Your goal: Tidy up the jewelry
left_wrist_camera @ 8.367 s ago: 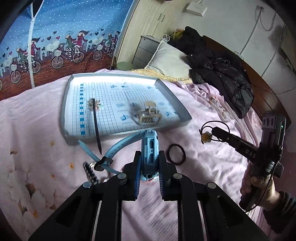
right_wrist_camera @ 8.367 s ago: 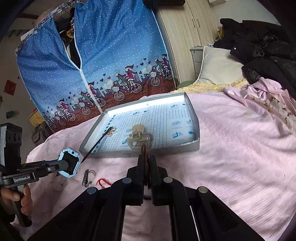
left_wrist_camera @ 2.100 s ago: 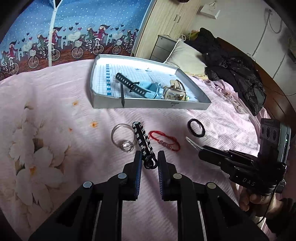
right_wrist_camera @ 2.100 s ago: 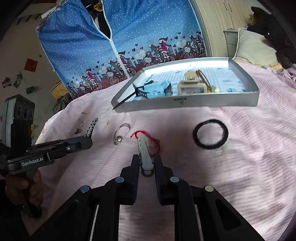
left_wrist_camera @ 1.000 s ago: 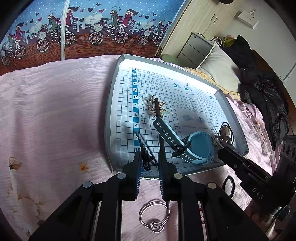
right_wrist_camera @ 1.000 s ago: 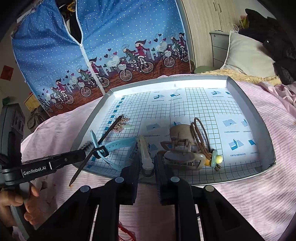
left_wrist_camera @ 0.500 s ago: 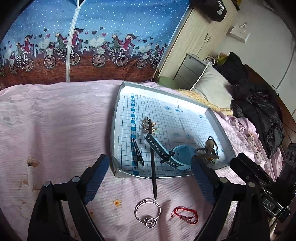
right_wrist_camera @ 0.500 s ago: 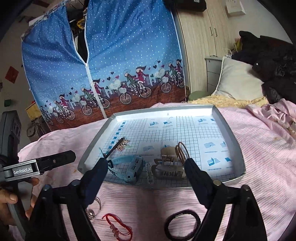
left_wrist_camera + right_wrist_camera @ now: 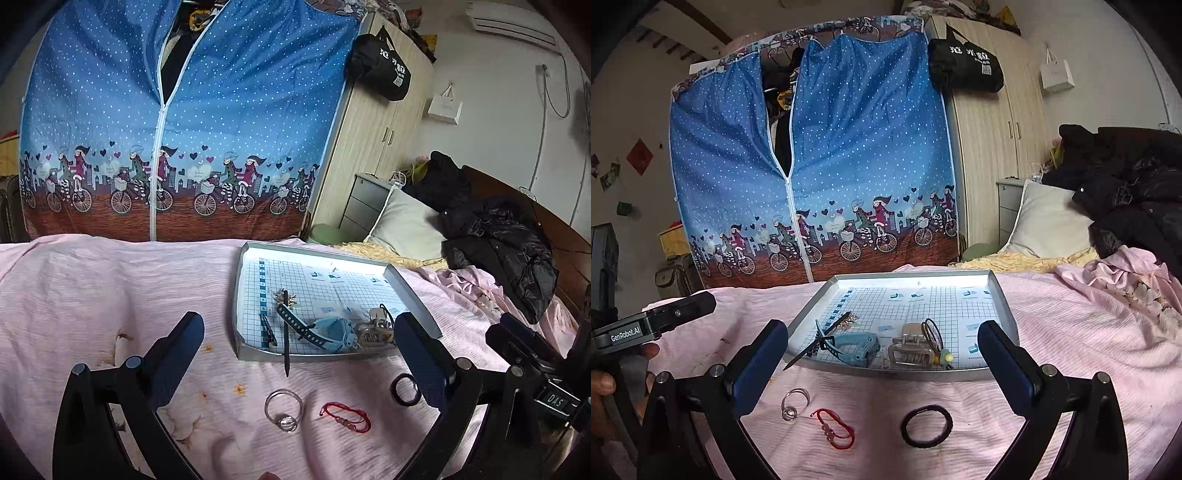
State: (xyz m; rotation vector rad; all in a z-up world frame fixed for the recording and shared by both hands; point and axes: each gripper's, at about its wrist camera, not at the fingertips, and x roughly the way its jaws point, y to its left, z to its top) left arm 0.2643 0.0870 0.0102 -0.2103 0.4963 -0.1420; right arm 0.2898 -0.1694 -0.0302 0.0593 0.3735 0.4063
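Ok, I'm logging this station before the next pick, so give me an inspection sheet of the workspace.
Surface: pink bedsheet, wrinkled.
Job's things: tray holds blue watch, claw clip, hair stick; silver rings, red bracelet, black hair tie lie on the sheet.
Clutter: black jacket, pillow.
Grippers: left claw open, empty; right claw open, empty.
Cables: wall cable.
Surroundings: blue fabric wardrobe, wooden cabinet.

Bare pink bedspread [image 9: 110,288] left of the tray [image 9: 413,295] seems open; the stick [image 9: 286,343] overhangs its near rim.
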